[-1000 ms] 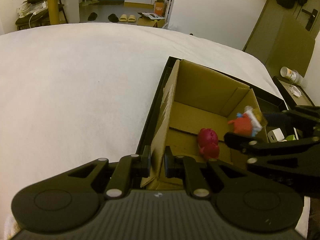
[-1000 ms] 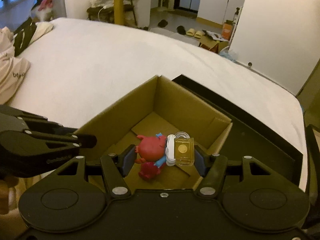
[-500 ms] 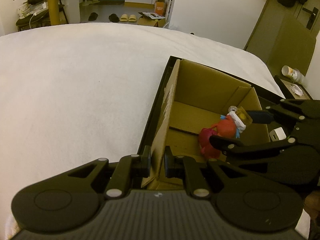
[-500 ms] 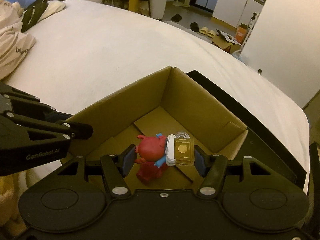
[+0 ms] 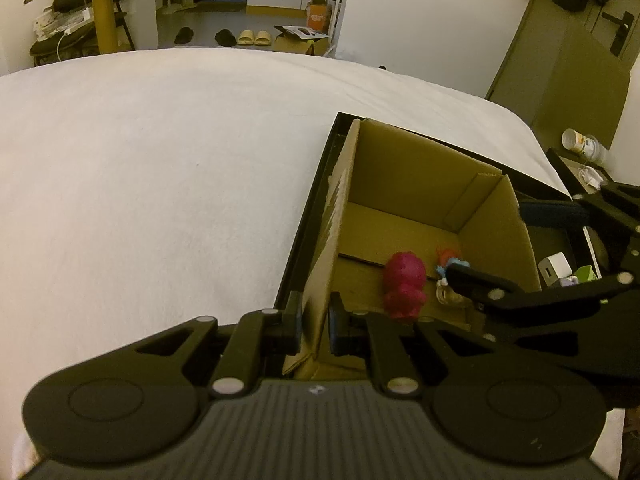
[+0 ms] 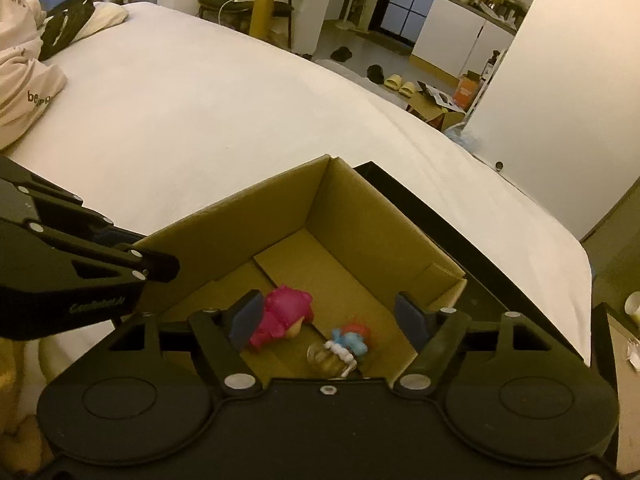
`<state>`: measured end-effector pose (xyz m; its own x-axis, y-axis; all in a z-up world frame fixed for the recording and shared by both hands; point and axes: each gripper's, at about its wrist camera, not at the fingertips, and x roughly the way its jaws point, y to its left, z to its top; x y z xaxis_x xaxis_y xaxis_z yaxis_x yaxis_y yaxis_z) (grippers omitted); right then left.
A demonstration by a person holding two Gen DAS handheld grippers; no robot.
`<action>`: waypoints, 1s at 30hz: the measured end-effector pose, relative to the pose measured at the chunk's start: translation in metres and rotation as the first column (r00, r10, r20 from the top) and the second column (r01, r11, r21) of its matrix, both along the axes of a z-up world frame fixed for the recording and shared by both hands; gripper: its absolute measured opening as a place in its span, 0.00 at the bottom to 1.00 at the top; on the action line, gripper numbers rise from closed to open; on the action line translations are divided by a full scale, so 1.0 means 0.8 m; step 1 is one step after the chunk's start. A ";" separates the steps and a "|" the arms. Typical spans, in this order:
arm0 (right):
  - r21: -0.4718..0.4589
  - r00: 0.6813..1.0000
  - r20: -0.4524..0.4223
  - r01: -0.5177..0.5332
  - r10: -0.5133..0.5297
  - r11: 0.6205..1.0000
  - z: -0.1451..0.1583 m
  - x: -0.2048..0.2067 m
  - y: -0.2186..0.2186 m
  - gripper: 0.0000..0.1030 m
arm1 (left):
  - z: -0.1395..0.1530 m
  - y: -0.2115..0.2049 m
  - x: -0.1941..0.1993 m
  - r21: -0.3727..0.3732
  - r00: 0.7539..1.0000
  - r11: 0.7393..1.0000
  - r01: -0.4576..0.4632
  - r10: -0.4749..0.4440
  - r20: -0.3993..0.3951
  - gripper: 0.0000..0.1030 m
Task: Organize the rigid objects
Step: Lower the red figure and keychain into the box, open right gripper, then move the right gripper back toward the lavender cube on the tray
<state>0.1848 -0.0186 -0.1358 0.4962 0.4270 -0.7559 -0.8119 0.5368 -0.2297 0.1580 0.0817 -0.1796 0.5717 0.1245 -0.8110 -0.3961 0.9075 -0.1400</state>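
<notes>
Cardboard box (image 5: pixel 404 184) wall pinched by left tongs (image 5: pixel 314 324); right tongs (image 6: pixel 326 318) gape.

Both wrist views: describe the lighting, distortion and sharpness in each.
Left wrist view: warm, dim yellowish light; the white bed bulges from fisheye bending, and the pink toy inside the cardboard box sits in shade but reads clearly. Right wrist view: same warm cast, the bed edge curves strongly; the small figure between the open right tool fingers looks soft and dim.
</notes>
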 end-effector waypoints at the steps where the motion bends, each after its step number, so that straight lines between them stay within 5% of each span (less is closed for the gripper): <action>1: 0.000 1.000 0.002 0.005 -0.005 1.000 0.002 0.001 -0.002 0.74 | 0.000 0.000 0.000 0.000 1.000 1.000 0.000 0.000 0.000 0.11; 6: 0.022 0.998 0.007 0.057 -0.057 0.998 0.013 0.002 -0.016 0.80 | 0.000 -0.001 0.000 0.001 1.000 1.000 -0.001 0.001 -0.002 0.11; 30: 0.035 0.951 -0.035 0.309 -0.308 0.950 -0.003 0.024 -0.108 0.80 | 0.001 0.000 0.000 0.003 1.000 1.000 -0.001 0.001 -0.003 0.11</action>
